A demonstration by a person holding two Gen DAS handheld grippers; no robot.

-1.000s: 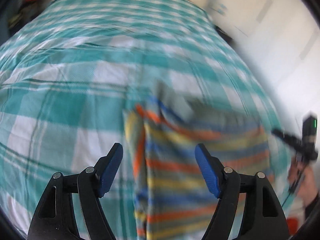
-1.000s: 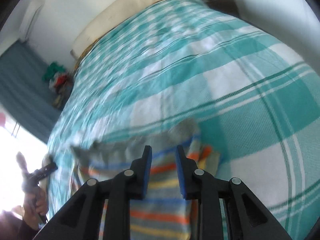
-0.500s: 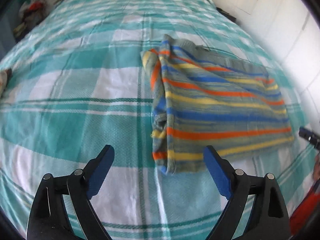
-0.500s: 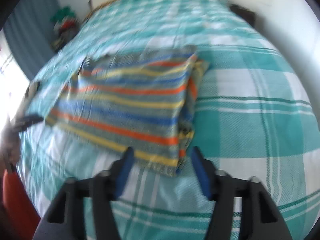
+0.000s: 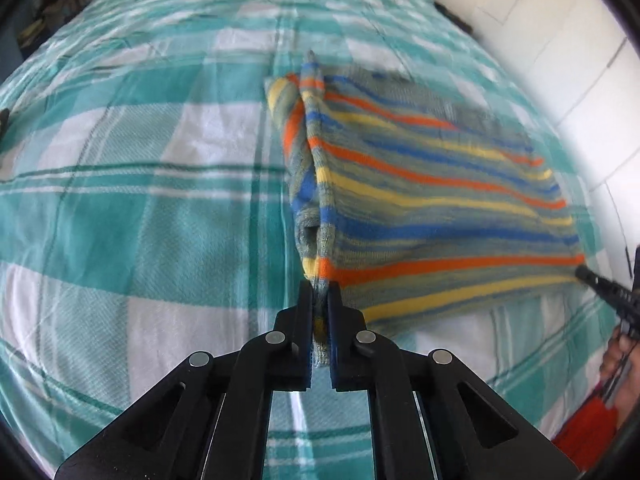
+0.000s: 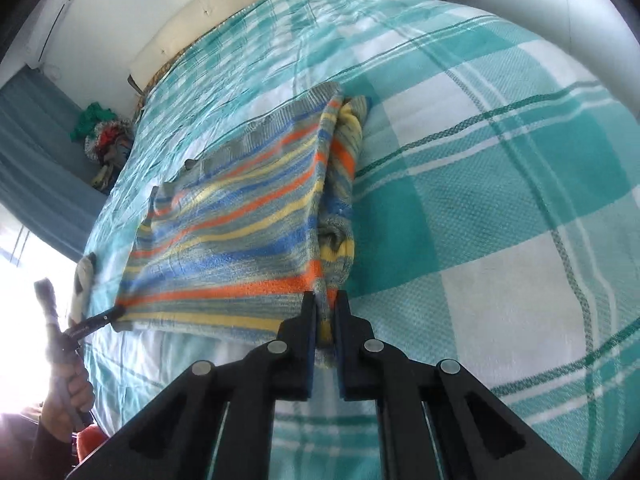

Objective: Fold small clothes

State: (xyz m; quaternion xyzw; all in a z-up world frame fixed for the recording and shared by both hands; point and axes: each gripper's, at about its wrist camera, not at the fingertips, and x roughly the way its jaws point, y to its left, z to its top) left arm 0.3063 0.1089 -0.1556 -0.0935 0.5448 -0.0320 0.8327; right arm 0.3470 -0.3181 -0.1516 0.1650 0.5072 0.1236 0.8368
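The striped knit sweater [image 5: 432,200] lies folded on the teal checked bedspread [image 5: 140,208]. Both grippers reach in low — the left gripper [image 5: 320,300] pinches one near corner, the right gripper [image 6: 326,304] the other. Bare bedspread stretches beyond the sweater's far edge toward the cream headboard [image 6: 240,4].

One striped sweater [image 5: 432,200], two grippers, one checked bedspread [image 5: 140,208].
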